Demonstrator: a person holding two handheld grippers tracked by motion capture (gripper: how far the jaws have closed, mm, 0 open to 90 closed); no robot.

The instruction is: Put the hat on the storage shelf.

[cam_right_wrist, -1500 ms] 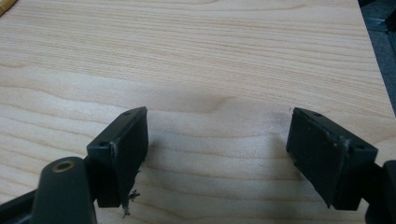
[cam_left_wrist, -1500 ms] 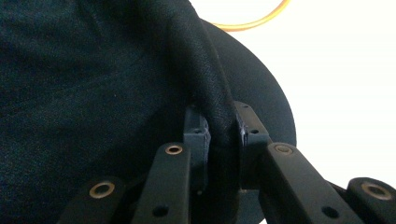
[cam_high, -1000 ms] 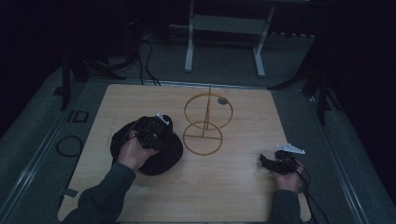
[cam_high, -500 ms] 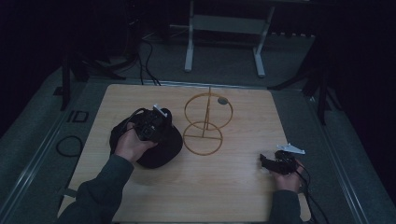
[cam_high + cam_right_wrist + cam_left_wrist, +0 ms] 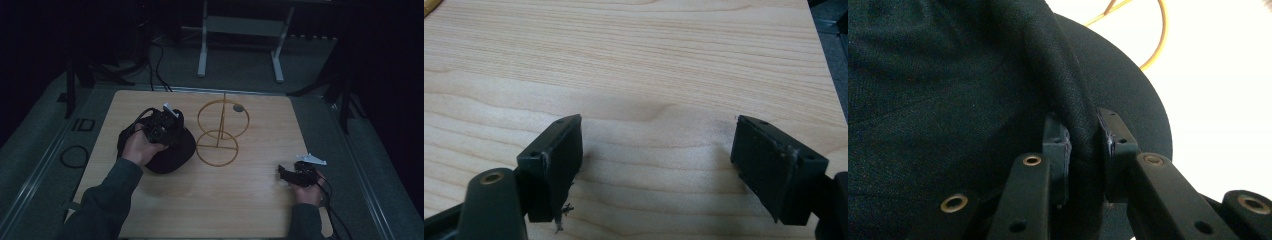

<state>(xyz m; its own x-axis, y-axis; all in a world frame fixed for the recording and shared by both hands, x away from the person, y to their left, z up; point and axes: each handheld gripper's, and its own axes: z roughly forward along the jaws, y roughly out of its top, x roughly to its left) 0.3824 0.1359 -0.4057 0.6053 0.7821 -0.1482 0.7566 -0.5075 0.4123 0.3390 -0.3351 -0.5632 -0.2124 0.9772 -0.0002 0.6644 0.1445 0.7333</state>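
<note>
Here a fold of the soft black woven-fabric hat (image 5: 973,100) is pinched between the closed jaws of the left tool (image 5: 1083,145), just left of the gold wire ring stand (image 5: 218,132) on the pale wooden desk (image 5: 240,200). The hat is judged light, limp and non-fragile; the crown fold or brim edge suits gripping. The right tool (image 5: 656,165) is held wide open and empty, low over bare desk.

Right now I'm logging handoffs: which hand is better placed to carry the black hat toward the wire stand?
Left. The left gripper already pinches a fold of the black hat beside the wire stand; the right gripper sits open over bare table.
</note>
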